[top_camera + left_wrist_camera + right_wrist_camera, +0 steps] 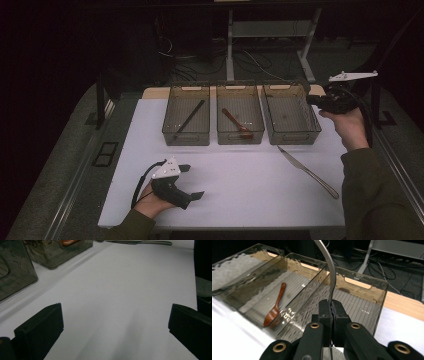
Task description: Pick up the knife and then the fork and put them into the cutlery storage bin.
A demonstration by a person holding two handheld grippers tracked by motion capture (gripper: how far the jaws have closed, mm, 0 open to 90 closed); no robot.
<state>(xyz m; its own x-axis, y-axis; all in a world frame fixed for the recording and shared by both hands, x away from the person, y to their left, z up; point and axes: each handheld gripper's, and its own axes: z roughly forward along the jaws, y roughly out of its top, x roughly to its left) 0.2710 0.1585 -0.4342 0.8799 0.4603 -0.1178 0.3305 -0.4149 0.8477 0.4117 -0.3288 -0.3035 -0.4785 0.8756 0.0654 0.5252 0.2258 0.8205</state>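
A thin metal utensil is pinched by its handle between the pressed-together fingers of the right gripper, held over the empty right-hand bin, probably so it can be dropped in as its own kind (its working end is out of sight, so I cannot say which kind). The middle bin holds a wooden spoon, the left bin a dark stick-like piece, and a knife lies loose on the white surface. The left gripper rests near the front edge, fingers spread on nothing; no label or writing is readable.
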